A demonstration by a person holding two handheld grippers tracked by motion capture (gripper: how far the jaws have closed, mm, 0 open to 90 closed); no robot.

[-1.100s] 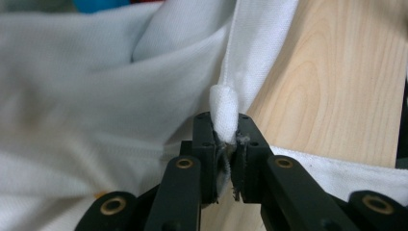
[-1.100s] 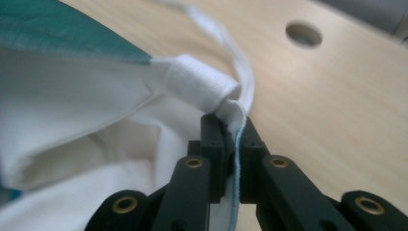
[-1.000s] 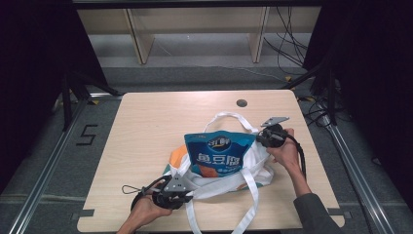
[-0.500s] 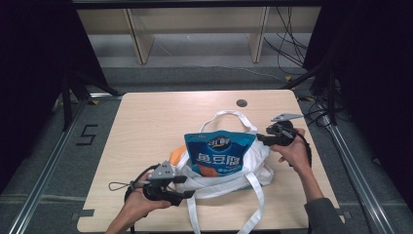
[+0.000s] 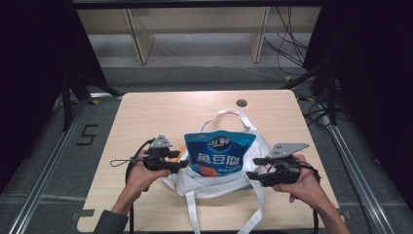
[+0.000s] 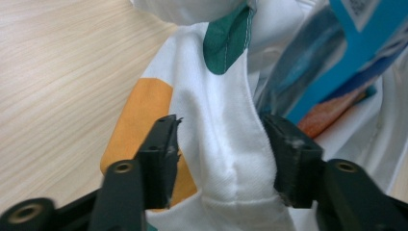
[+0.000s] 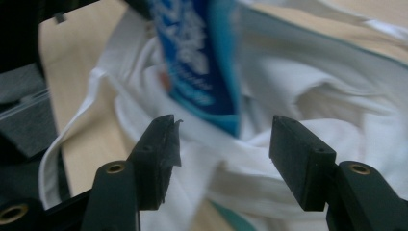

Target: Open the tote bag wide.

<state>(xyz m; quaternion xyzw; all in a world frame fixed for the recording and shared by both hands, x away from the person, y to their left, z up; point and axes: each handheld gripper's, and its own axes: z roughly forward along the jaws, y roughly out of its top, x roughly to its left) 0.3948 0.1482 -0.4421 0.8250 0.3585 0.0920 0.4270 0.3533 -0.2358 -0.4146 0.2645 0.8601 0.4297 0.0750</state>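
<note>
A white tote bag (image 5: pixel 214 183) lies on the wooden table (image 5: pixel 146 117), and a blue snack packet (image 5: pixel 219 153) stands out of its mouth. My left gripper (image 5: pixel 185 165) is at the bag's left edge. In the left gripper view it (image 6: pixel 221 154) is open, with a fold of the white bag cloth (image 6: pixel 216 125) between its jaws, an orange patch (image 6: pixel 139 115) beside it and the packet (image 6: pixel 346 53) beyond. My right gripper (image 5: pixel 252 174) is at the bag's front right. It (image 7: pixel 223 144) is open, facing the bag's rumpled cloth (image 7: pixel 298 82) and the packet (image 7: pixel 192 57), with nothing gripped.
The bag's long straps (image 5: pixel 190 214) trail toward the table's near edge, and one handle loops toward the far side. A small dark disc (image 5: pixel 241 103) sits near the far edge. Wooden shelving (image 5: pixel 195 29) stands beyond the table; metal rails run along both sides.
My left gripper moved from the table's near edge up to the bag's left side. My right gripper came back from the bag's far right corner to its front right.
</note>
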